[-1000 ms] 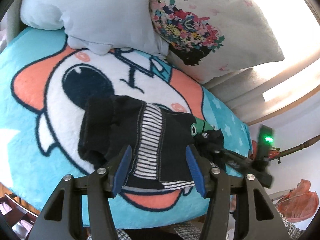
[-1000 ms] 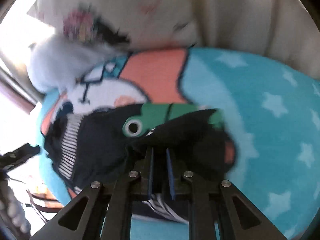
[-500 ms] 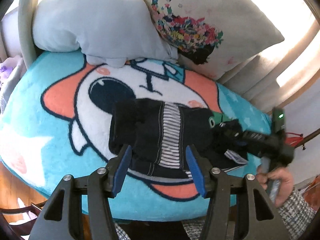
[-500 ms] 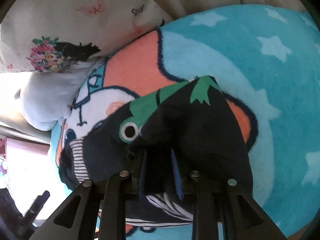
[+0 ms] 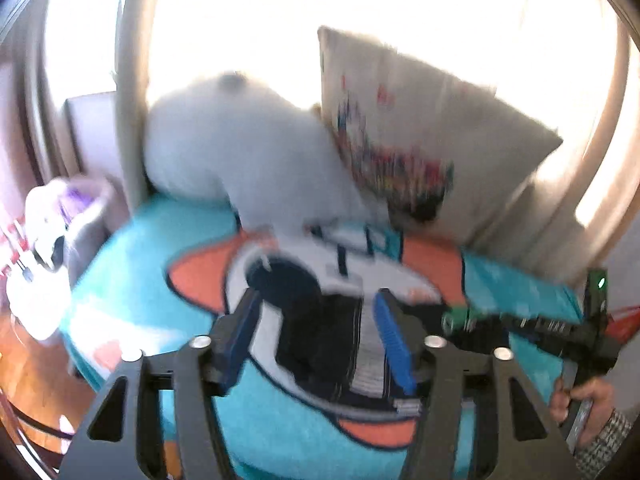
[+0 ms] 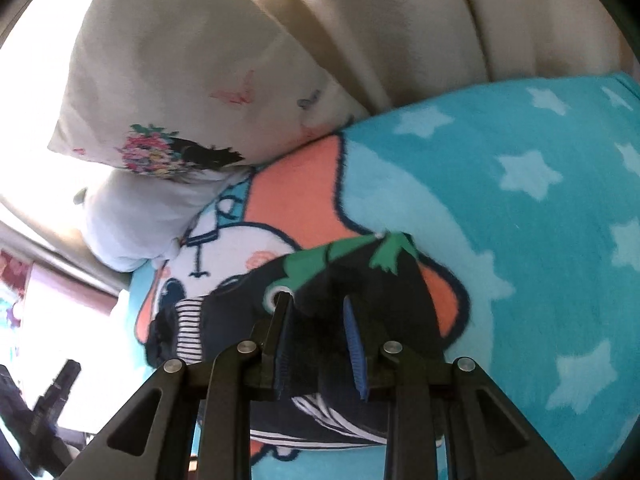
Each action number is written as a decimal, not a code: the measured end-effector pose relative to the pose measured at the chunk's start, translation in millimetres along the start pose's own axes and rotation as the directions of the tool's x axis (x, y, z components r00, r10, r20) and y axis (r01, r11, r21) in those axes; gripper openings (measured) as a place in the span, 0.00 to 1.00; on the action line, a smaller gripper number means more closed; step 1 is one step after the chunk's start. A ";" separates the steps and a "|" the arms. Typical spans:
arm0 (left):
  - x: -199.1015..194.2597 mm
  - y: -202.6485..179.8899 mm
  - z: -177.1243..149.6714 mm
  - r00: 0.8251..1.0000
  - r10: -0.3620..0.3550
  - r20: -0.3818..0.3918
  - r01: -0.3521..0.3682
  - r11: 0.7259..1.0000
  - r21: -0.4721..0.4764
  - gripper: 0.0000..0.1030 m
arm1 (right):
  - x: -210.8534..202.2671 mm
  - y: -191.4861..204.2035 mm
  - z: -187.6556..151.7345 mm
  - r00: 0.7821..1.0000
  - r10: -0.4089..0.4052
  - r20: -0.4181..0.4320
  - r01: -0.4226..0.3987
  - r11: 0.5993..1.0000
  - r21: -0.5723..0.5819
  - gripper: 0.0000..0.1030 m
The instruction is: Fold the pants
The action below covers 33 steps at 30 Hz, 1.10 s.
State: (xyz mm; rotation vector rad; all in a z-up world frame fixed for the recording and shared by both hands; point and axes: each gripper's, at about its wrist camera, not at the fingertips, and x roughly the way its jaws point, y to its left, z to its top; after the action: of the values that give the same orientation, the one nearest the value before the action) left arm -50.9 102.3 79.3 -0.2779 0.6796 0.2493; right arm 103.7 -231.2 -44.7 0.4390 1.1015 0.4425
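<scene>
The dark pants (image 5: 328, 344) with a striped lining lie folded on the cartoon blanket (image 5: 140, 264). My left gripper (image 5: 316, 300) hangs above them in a blurred view, its jaws opening wide with nothing between them. In the right wrist view the pants (image 6: 384, 304) show a green patch (image 6: 304, 268) with a white eye. My right gripper (image 6: 314, 300) is low over that end, jaws a little apart, with a bump of dark cloth between the blue pads (image 6: 354, 348). From the left wrist view the right gripper (image 5: 472, 320) reaches in, held by a hand (image 5: 580, 404).
A floral pillow (image 5: 420, 120) and a pale pillow (image 5: 248, 160) lean at the back of the blanket. A beige cushioned back (image 6: 400, 40) rises behind. Off the blanket's left edge are wooden floor (image 5: 24, 380) and a white and purple bundle (image 5: 44, 248).
My left gripper rose and tilted up away from the pants, and its jaws spread wider. My right gripper's jaws widened from a tight pinch on the cloth.
</scene>
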 end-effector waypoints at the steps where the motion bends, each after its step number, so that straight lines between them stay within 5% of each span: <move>1: -11.7 -3.0 5.5 0.999 0.030 0.043 -0.030 1.000 -0.005 0.89 | -1.3 1.5 1.8 1.000 0.014 -0.007 -0.014 1.000 -0.025 0.27; 2: -23.9 -5.5 10.4 0.994 0.071 0.084 -0.069 0.997 -0.023 1.00 | 0.4 5.4 3.5 1.000 0.019 -0.014 -0.020 0.998 -0.052 0.27; 4: -37.2 -6.8 15.7 0.991 0.083 0.106 -0.078 0.996 -0.052 1.00 | 4.4 15.3 4.2 0.999 0.041 -0.033 -0.044 0.994 -0.101 0.27; 6: -37.8 -5.5 18.5 0.996 0.062 0.065 -0.058 0.996 -0.064 1.00 | 9.4 29.9 3.3 0.996 0.067 -0.055 -0.074 0.986 -0.151 0.28; 10: -26.3 7.6 10.3 0.990 0.137 -0.025 -0.139 0.985 -0.101 1.00 | 15.2 60.4 5.8 0.992 0.100 -0.083 -0.119 0.957 -0.264 0.33; 13: -26.0 29.7 3.9 0.982 0.184 -0.050 -0.189 0.970 -0.152 1.00 | -13.6 84.0 43.8 0.992 0.122 0.041 -0.102 0.938 -0.331 0.34; 17: -43.6 47.9 1.0 0.970 0.241 0.037 -0.230 0.954 -0.191 1.00 | -72.7 107.0 94.0 0.956 0.138 0.258 -0.039 0.934 -0.356 0.54; 19: -48.3 58.3 3.7 0.965 0.252 0.078 -0.230 0.948 -0.221 1.00 | -81.2 122.8 96.5 0.954 0.150 0.261 -0.039 0.921 -0.387 0.61; 23: -26.2 84.7 6.8 0.971 0.239 -0.023 -0.236 0.933 -0.271 1.00 | -27.7 159.6 57.0 0.990 0.142 0.008 -0.122 0.881 -0.458 0.63; 25: -9.7 98.1 0.8 0.974 0.206 -0.095 -0.225 0.927 -0.300 1.00 | 11.1 178.4 29.5 0.985 0.108 -0.132 -0.159 0.862 -0.482 0.63; 28: 9.9 118.6 -16.9 0.979 0.113 -0.168 -0.167 0.920 -0.355 0.89 | 74.6 204.9 -6.8 0.932 0.073 -0.356 -0.241 0.858 -0.453 0.63; 30: 24.0 130.7 -29.7 0.972 0.045 -0.229 -0.133 0.914 -0.383 0.66 | 101.8 215.4 -19.1 0.903 0.033 -0.428 -0.238 0.869 -0.434 0.63; 33: 33.5 143.0 -42.2 0.962 0.021 -0.274 -0.136 0.903 -0.407 0.64 | 137.9 233.7 -26.4 0.886 -0.043 -0.461 -0.184 0.881 -0.435 0.63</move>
State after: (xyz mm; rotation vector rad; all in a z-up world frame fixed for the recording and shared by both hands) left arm -95.2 226.4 1.9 -0.7114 0.9003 0.4451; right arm 104.0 41.1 -30.6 -0.0682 1.3851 0.8917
